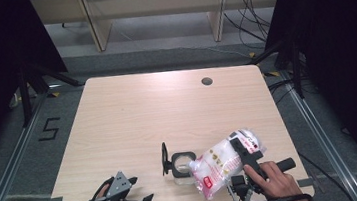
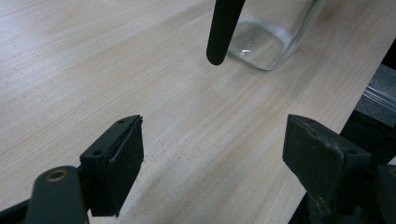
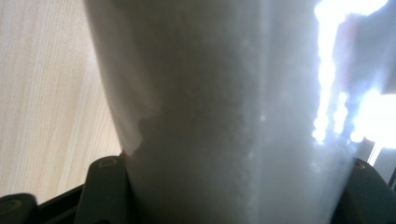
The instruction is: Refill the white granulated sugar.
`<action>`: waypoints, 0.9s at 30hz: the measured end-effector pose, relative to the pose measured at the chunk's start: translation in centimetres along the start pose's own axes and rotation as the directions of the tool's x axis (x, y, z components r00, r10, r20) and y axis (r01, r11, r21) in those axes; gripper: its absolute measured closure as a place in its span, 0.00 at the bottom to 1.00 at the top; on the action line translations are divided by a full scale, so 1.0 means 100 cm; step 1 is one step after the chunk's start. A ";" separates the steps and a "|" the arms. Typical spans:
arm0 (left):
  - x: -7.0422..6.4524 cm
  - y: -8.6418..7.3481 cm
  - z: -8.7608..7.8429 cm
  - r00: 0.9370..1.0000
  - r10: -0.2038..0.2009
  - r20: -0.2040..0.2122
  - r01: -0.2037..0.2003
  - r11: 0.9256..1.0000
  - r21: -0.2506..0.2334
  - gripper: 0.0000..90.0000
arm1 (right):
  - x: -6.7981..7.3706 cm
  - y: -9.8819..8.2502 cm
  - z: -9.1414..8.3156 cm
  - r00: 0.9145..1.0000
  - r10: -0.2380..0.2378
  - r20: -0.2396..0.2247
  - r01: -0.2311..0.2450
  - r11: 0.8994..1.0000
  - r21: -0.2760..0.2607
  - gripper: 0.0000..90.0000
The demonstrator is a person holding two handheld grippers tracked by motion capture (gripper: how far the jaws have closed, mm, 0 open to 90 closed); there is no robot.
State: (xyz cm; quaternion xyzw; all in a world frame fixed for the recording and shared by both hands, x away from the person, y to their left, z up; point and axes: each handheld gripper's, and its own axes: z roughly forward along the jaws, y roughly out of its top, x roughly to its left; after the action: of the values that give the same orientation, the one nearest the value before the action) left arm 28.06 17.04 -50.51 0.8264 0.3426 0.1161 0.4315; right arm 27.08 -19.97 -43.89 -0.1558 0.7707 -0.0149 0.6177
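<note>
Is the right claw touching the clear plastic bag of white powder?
Touching. In the right gripper view the clear plastic bag of white powder is squeezed between the right claw jaws.

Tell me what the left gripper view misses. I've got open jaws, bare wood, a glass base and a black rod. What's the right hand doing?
Observer: The right gripper is clamped on a clear bag of white granules, tilted with its lower corner towards the jar.
Operator: That glass base is a jar? Open?
Observer: Yes, a glass jar with a black rim; its black lid stands hinged up on the left side. That lid is your black rod.
Operator: Bag touching the jar?
Observer: From the high view the bag's corner sits right at the jar's rim; I can't tell whether they touch.
Operator: Where's my gripper relative to it?
Observer: The left gripper sits at the near table edge, left of the jar, apart from it.
</note>
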 end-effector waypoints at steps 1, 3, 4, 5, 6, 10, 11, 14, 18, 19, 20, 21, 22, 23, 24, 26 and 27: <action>0.000 0.000 0.000 1.000 0.004 -0.001 -0.004 1.000 0.001 0.22 | -0.001 0.000 0.000 1.000 -0.008 0.004 0.008 1.000 -0.005 0.46; 0.001 0.000 0.000 1.000 0.021 0.000 -0.021 1.000 0.002 0.22 | 0.002 0.000 -0.001 1.000 0.014 -0.003 -0.014 1.000 0.010 0.46; 0.001 0.000 0.000 1.000 0.021 0.000 -0.021 1.000 0.001 0.22 | 0.001 0.000 -0.001 1.000 -0.011 0.007 0.011 1.000 0.008 0.46; -0.002 0.000 0.001 1.000 -0.024 0.001 0.024 1.000 -0.016 0.22 | 0.001 0.000 0.001 1.000 -0.014 0.018 0.014 1.000 -0.001 0.46; -0.001 0.000 0.001 1.000 -0.017 0.002 0.017 1.000 -0.016 0.22 | 0.001 0.001 0.000 0.999 -0.027 0.029 0.027 1.000 0.006 0.46; -0.002 0.000 0.002 1.000 -0.025 0.003 0.025 0.999 -0.023 0.22 | 0.000 0.000 -0.002 1.000 0.016 0.017 -0.016 1.000 -0.001 0.46; -0.002 0.000 0.001 1.000 -0.019 0.003 0.019 1.000 -0.023 0.22 | -0.002 0.000 -0.001 1.000 -0.013 0.018 0.013 1.000 -0.003 0.46; -0.001 0.000 0.001 1.000 -0.012 -0.003 0.012 1.000 -0.008 0.22 | 0.001 -0.001 0.001 1.000 -0.006 0.015 0.007 1.000 -0.007 0.46; -0.001 0.000 0.001 1.000 -0.010 0.000 0.010 1.000 -0.008 0.22 | -0.001 -0.001 0.001 1.000 -0.018 0.021 0.018 1.000 -0.013 0.46; -0.002 0.000 0.001 1.000 -0.022 0.001 0.022 1.000 -0.015 0.22 | -0.001 -0.001 0.000 1.000 -0.012 0.024 0.013 1.000 -0.012 0.46; -0.001 0.000 0.001 1.000 -0.016 -0.001 0.016 1.000 -0.011 0.22 | -0.001 -0.001 0.000 1.000 -0.010 0.019 0.010 1.000 -0.016 0.46; -0.001 0.000 0.001 1.000 -0.011 -0.002 0.011 1.000 -0.009 0.22 | 0.001 -0.001 -0.001 1.000 0.015 0.018 -0.015 1.000 -0.002 0.46; -0.001 0.000 0.001 1.000 -0.009 -0.003 0.009 1.000 -0.010 0.22 | 0.000 -0.001 0.000 1.000 -0.005 0.017 0.005 1.000 -0.009 0.46; -0.001 0.000 0.001 1.000 -0.008 -0.003 0.008 1.000 -0.009 0.22 | -0.001 -0.001 0.001 0.999 -0.025 0.029 0.026 1.000 -0.018 0.46; -0.001 0.000 0.001 1.000 -0.010 -0.003 0.010 1.000 -0.009 0.22 | -0.002 -0.001 0.000 0.999 -0.025 0.022 0.025 1.000 -0.016 0.45; -0.001 0.000 0.001 1.000 -0.020 0.002 0.020 1.000 -0.015 0.22 | -0.002 -0.001 0.000 1.000 -0.022 0.015 0.022 1.000 -0.009 0.45; 0.000 0.000 0.000 1.000 -0.005 0.000 0.005 1.000 0.000 0.22 | -0.001 -0.001 0.000 1.000 -0.012 0.007 0.012 1.000 -0.003 0.46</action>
State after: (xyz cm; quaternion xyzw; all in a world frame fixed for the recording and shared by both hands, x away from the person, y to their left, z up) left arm 28.04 17.02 -50.52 0.8256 0.3448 0.1150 0.4317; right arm 27.10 -20.09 -43.73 -0.1613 0.7676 -0.0167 0.6200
